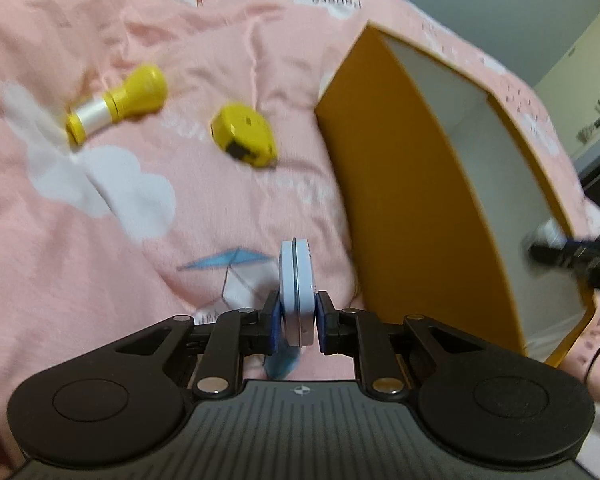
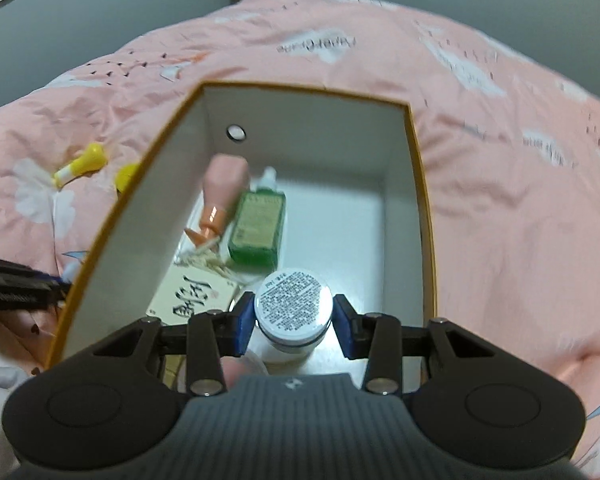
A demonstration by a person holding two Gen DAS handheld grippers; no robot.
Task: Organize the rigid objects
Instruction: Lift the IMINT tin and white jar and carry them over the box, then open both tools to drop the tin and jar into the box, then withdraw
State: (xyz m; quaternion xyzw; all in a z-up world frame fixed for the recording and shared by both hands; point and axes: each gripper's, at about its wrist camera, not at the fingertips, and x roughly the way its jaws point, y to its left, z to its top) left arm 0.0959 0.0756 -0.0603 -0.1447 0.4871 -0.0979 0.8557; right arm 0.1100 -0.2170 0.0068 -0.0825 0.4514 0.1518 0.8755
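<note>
My left gripper (image 1: 298,322) points steeply down at the pink bedspread (image 1: 120,220), and its blue pads (image 1: 273,320) are clamped on a flat pale blue case (image 1: 296,292) held on edge, just left of the yellow box (image 1: 400,200). Farther off on the bedspread I see a yellow stamp (image 1: 116,102) lying on its side and, near it, a yellow tape measure (image 1: 244,136); the two are apart. At the right edge of this view the other gripper's dark tip shows past the box's wall, blurred.

My right gripper (image 2: 293,318) also tilts steeply down, over the open box (image 2: 420,200). Its pads press both sides of a small white jar (image 2: 293,304) with a printed label facing me, held above the box floor. Inside the box lie a green bottle (image 2: 258,224), a pink bottle (image 2: 224,188) touching it, and a card with brush lettering (image 2: 192,296).
</note>
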